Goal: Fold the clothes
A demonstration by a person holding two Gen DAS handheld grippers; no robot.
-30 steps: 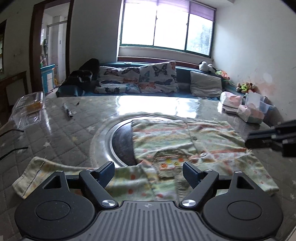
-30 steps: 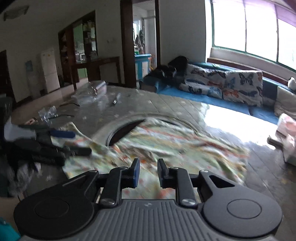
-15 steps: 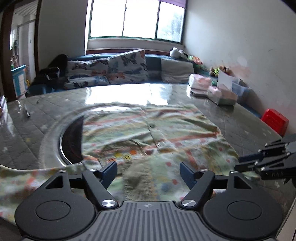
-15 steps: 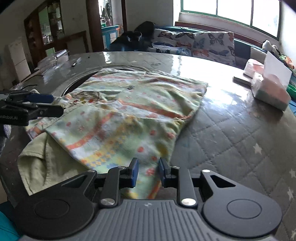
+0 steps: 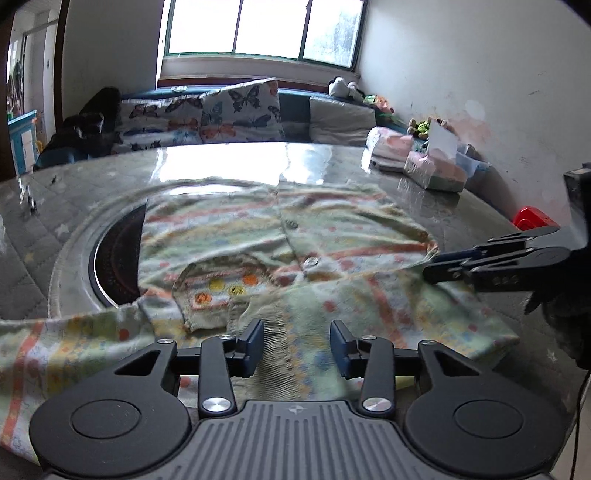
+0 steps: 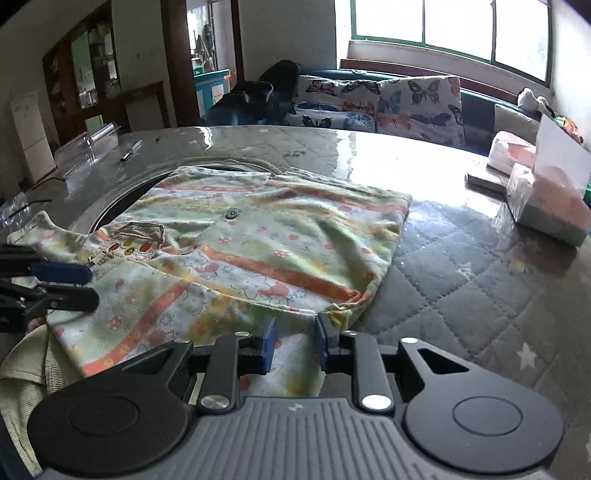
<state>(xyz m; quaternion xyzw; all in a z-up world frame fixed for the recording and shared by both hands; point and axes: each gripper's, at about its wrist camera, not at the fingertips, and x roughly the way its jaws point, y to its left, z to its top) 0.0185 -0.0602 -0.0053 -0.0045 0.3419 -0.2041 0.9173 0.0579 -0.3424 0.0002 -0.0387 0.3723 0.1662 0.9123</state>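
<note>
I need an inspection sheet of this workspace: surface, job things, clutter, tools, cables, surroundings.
Surface: quilted table under a glossy cover, with a round dark inset.
Job's things: patterned shirt spread flat, partly over the inset.
Clutter: tissue boxes, pen, clear plastic box.
Tools: left tool has just been closing, cloth between its pads, not pinched; right tool narrowly open over the hem.
Cables: thin black cable at the table's edge.
Surroundings: sofa with butterfly cushions, window.

You see a soft, matt cloth shirt (image 6: 258,251) on a glossy quilted table cover (image 6: 461,280); the grippers' (image 5: 297,343) black plastic looks matt.
</note>
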